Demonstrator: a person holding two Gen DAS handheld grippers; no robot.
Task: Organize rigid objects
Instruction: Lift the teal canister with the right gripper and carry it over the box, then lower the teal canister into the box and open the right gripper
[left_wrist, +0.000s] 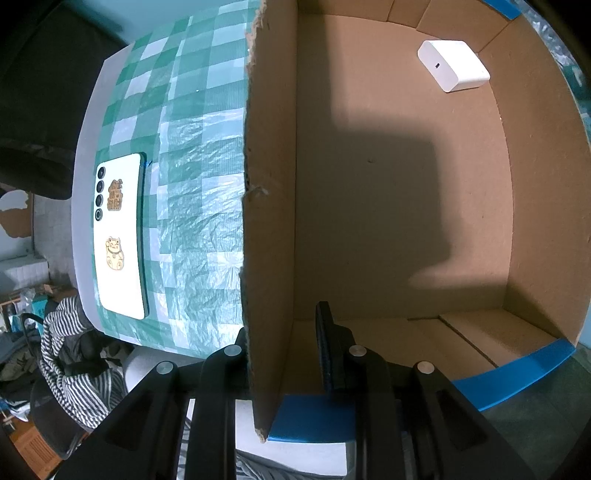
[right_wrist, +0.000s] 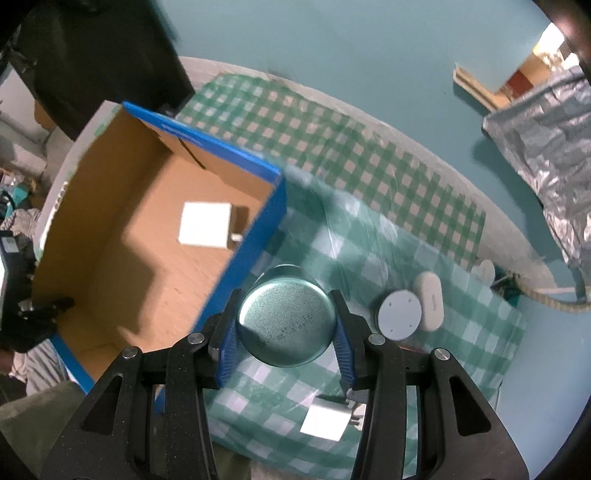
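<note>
My right gripper (right_wrist: 286, 325) is shut on a round metal can (right_wrist: 286, 325), held bottom-up above the checked cloth just right of the blue cardboard box (right_wrist: 236, 243). A white charger block (right_wrist: 205, 229) lies inside that box. My left gripper (left_wrist: 284, 354) is shut on the box's cardboard wall (left_wrist: 269, 206), one finger on each side. The same white charger block (left_wrist: 453, 65) shows in the box's far corner. On the cloth to the right lie a round grey disc (right_wrist: 399, 314), a white oval case (right_wrist: 430, 301) and a white plug adapter (right_wrist: 327, 421).
A white phone (left_wrist: 120, 236) with cat stickers lies face down on the green checked cloth (left_wrist: 192, 184) left of the box. A silver foil-like cover (right_wrist: 546, 147) hangs at the far right. Striped fabric (left_wrist: 74, 354) and clutter sit below the table edge.
</note>
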